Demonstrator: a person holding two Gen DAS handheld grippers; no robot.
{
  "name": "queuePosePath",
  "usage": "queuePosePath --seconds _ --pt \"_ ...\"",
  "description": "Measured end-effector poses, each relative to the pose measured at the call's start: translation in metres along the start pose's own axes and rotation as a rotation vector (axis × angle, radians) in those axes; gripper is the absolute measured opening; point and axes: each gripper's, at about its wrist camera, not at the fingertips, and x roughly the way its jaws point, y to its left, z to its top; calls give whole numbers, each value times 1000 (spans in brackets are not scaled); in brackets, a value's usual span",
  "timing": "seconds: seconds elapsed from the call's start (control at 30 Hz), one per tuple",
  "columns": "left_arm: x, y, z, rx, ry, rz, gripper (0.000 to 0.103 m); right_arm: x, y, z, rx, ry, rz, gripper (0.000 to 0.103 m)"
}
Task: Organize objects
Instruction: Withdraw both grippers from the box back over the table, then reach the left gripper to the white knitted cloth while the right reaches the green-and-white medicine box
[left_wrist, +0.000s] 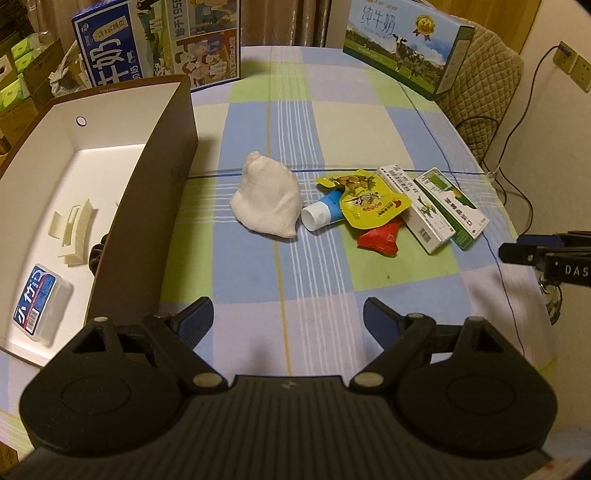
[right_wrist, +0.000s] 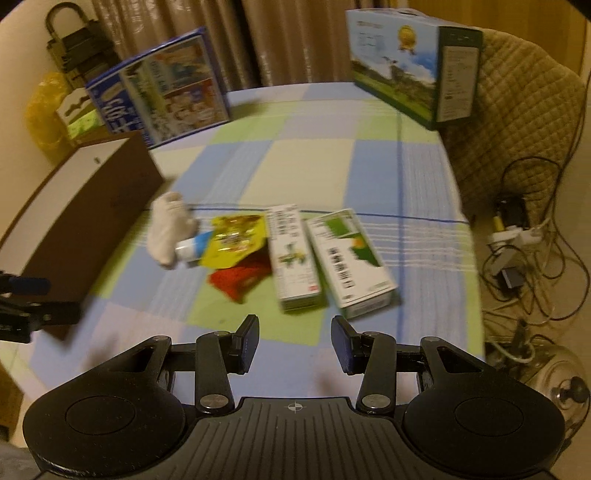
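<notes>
On the checked tablecloth lie a white folded cloth (left_wrist: 266, 201) (right_wrist: 168, 225), a blue tube with a white cap (left_wrist: 320, 213) (right_wrist: 190, 248), a yellow pouch (left_wrist: 367, 201) (right_wrist: 236, 240), a red packet (left_wrist: 380, 238) (right_wrist: 240, 278) and two green-and-white cartons (left_wrist: 417, 210) (left_wrist: 452, 206) (right_wrist: 293, 254) (right_wrist: 349, 258). The brown box (left_wrist: 155, 192) (right_wrist: 92, 206) at the left holds a cream hair clip (left_wrist: 75, 230) and a clear case with a blue label (left_wrist: 38, 297). My left gripper (left_wrist: 288, 319) is open over bare cloth near the box. My right gripper (right_wrist: 294, 341) is open, just short of the cartons.
Two large milk cartons stand at the back of the table, blue (left_wrist: 155, 40) (right_wrist: 162, 88) and green (left_wrist: 406, 44) (right_wrist: 413, 62). A quilted chair (right_wrist: 517, 122) sits beyond the right edge, with cables and a power strip (right_wrist: 517, 232) on the floor.
</notes>
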Motion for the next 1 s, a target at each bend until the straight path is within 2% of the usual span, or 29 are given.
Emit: queuePosePath --seconds 0.23,0.47,0.83,0.87,0.93,0.97,1.0 --pt "16 0 9 -18 9 33 86 17 -23 11 -22 -15 -26 41" --pt "28 0 14 -26 19 56 86 55 -33 23 -97 3 -44 41" --pt "44 5 28 -60 16 93 86 84 -44 36 -150 35 7 41" --pt "45 5 29 -60 16 95 86 86 -43 36 -152 36 3 43" --pt "47 6 31 -60 17 97 86 89 -44 37 -159 31 -3 56" --pt "48 6 32 -60 18 96 86 91 -44 38 -161 34 -1 68" --pt "50 6 32 -61 19 95 86 93 -44 38 -163 36 1 73"
